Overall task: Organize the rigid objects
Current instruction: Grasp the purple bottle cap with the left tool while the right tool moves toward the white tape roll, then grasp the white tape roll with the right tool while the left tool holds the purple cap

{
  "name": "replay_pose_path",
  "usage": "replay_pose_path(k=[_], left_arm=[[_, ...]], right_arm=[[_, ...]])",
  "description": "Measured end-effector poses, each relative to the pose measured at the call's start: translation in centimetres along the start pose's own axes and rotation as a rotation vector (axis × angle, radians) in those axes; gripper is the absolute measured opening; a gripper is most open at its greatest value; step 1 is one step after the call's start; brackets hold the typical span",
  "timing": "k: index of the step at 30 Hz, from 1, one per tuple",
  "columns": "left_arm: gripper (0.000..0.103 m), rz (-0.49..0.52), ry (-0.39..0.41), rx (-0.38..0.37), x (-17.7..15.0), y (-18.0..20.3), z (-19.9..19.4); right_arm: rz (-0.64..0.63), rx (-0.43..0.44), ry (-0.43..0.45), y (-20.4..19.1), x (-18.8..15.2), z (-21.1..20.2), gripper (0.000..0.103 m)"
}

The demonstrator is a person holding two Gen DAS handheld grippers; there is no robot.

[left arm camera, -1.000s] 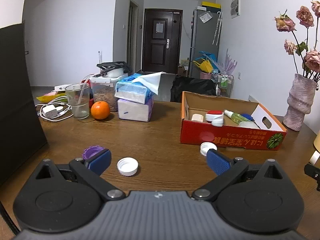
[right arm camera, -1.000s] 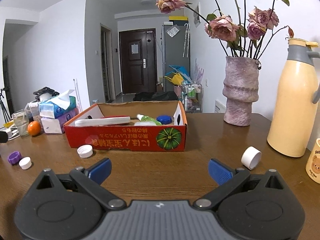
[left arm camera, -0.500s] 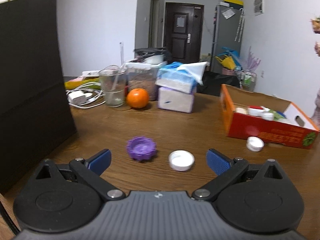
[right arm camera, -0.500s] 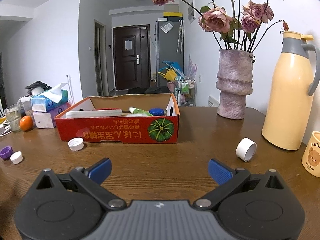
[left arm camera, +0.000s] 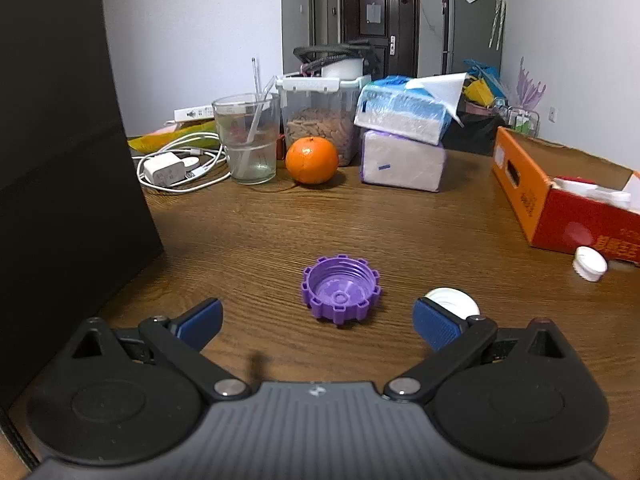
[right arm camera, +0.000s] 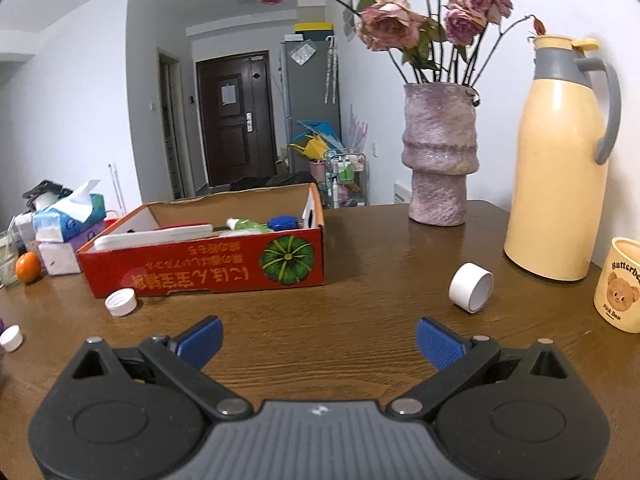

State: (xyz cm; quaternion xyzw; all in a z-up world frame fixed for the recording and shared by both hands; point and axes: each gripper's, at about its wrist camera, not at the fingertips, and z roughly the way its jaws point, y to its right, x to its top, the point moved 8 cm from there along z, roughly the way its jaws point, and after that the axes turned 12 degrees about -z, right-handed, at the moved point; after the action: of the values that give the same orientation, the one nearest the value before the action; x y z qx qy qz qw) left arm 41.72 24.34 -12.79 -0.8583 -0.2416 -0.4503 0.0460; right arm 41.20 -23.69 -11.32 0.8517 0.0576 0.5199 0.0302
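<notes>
A purple ridged cap (left arm camera: 341, 294) lies open side up on the wooden table, just ahead of my open, empty left gripper (left arm camera: 318, 324) and between its fingers. A white cap (left arm camera: 454, 303) lies partly hidden behind the right fingertip. Another white cap (left arm camera: 589, 263) lies by the red cardboard box (left arm camera: 560, 220); it also shows in the right wrist view (right arm camera: 121, 301) before the box (right arm camera: 208, 272). My right gripper (right arm camera: 319, 342) is open and empty above the table. A white ring-shaped cap (right arm camera: 470, 287) lies on its side ahead and to its right.
A dark panel (left arm camera: 60, 160) stands at the left. At the back are a glass (left arm camera: 249, 140), an orange (left arm camera: 312, 160), charger cables (left arm camera: 172, 168), a food container (left arm camera: 320, 120) and tissue packs (left arm camera: 404, 136). A vase (right arm camera: 439, 156), a yellow thermos (right arm camera: 560, 160) and a bear mug (right arm camera: 620, 284) stand at the right.
My left gripper has swung left and moved closer, so the purple cap now lies centred between its fingers. My right gripper has turned a little to the right, with the view shifting accordingly.
</notes>
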Motion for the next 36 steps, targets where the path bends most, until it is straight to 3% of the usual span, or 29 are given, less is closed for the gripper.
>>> replay_pose_path(k=[6, 9, 10, 11, 12, 16, 25, 36], left_arm=[[0.103, -0.008, -0.053, 0.005, 0.3, -0.2, 2.9], [0.095, -0.006, -0.066, -0.013, 0.7, 0.2, 3.9], [0.084, -0.003, -0.076, -0.019, 0.7, 0.5, 4.4], [0.063, 0.002, -0.091, -0.029, 0.7, 0.7, 4.7], [0.052, 0.008, -0.108, -0.04, 0.6, 0.9, 5.0], [0.053, 0.018, -0.067, -0.033, 0.9, 1.1, 4.4], [0.053, -0.057, 0.001, -0.034, 1.8, 0.3, 1.6], [0.053, -0.093, 0.098, -0.11, 1.8, 2.6, -4.0]], right_arm=[[0.021, -0.017, -0.006, 0.5, -0.2, 0.5, 0.103], [0.016, -0.021, -0.011, 0.4, -0.3, 0.6, 0.103], [0.015, -0.022, -0.014, 0.4, -0.4, 0.7, 0.103], [0.014, -0.023, -0.015, 0.4, -0.4, 0.8, 0.103], [0.014, -0.023, -0.016, 0.4, -0.4, 0.8, 0.103], [0.02, -0.023, -0.021, 0.5, -0.6, 0.9, 0.103], [0.038, -0.02, -0.023, 0.8, -0.8, 1.0, 0.103], [0.065, -0.019, -0.016, 1.3, -0.7, 0.9, 0.103]])
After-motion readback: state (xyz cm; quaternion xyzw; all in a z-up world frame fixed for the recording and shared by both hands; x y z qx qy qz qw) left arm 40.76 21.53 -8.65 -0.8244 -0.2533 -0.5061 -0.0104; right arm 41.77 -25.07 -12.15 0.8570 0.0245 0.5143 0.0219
